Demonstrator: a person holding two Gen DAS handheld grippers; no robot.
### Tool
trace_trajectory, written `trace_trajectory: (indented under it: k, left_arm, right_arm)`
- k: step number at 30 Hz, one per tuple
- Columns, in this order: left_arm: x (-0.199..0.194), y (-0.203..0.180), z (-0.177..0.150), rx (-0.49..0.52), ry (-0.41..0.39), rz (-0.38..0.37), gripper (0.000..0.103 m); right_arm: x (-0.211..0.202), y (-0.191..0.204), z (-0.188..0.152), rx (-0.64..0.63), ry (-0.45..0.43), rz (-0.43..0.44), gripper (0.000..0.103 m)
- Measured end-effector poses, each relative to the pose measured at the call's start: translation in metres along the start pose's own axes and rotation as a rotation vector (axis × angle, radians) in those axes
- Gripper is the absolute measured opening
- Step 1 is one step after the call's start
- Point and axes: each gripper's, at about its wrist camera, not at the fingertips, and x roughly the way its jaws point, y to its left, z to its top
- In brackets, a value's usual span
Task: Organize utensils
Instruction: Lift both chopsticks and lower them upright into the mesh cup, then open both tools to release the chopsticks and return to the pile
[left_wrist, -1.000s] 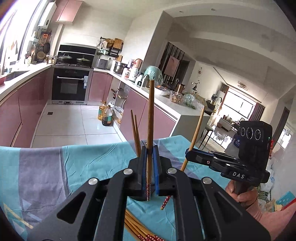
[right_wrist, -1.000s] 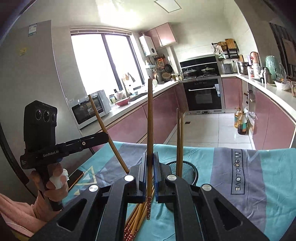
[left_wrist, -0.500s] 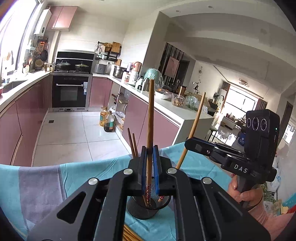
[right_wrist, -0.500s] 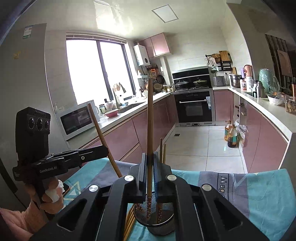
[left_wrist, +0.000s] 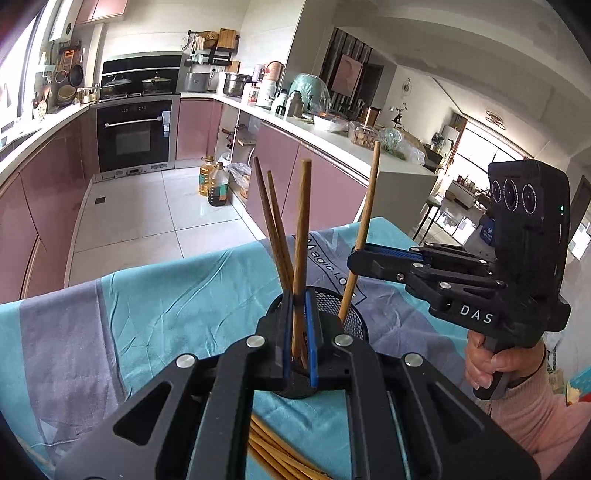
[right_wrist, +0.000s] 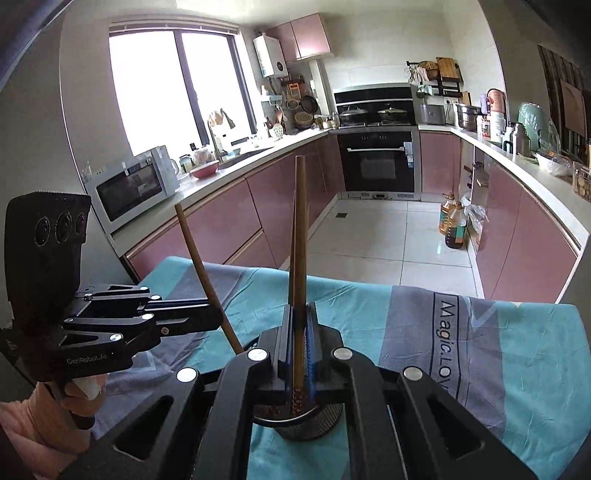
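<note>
The left gripper (left_wrist: 299, 334) has its blue-padded jaws pinched tight on one wooden chopstick (left_wrist: 302, 236), which stands nearly upright with its lower end down inside the black mesh holder (left_wrist: 352, 317). The right gripper (right_wrist: 300, 345) clamps a second chopstick (right_wrist: 298, 236) the same way, its patterned tip dipping into the holder's mouth. Two darker chopsticks (left_wrist: 271, 221) already lean in the holder, to the left of the one held in the left gripper. More loose chopsticks (left_wrist: 280, 458) lie in a bundle on the near side, on the teal and grey tablecloth (left_wrist: 166, 295). Beyond the table, pink kitchen cabinets (right_wrist: 221, 225) run along the far wall.
</note>
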Motion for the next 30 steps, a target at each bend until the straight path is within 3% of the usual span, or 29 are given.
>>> trace_trajectory:
  k: [12, 18, 24, 26, 30]
  left_arm:
    - [0.025, 0.009, 0.006, -0.02, 0.037, 0.015, 0.007]
    - [0.014, 0.011, -0.001, -0.026, 0.0, 0.036, 0.008]
    - [-0.023, 0.014, -0.014, -0.021, -0.114, 0.057, 0.034]
    - [-0.037, 0.014, -0.024, -0.016, -0.144, 0.068, 0.038]
    - [-0.057, 0.02, -0.044, -0.021, -0.163, 0.105, 0.047]
  right_arm:
    - [0.022, -0.003, -0.002, 0.035, 0.054, -0.005, 0.008]
    - [0.017, -0.001, -0.005, 0.053, 0.033, -0.001, 0.009]
    - [-0.009, 0.011, -0.012, 0.033, -0.026, 0.04, 0.023]
    - [-0.022, 0.021, -0.016, -0.003, -0.044, 0.051, 0.034]
    - [-0.044, 0.043, -0.027, -0.076, -0.059, 0.092, 0.036]
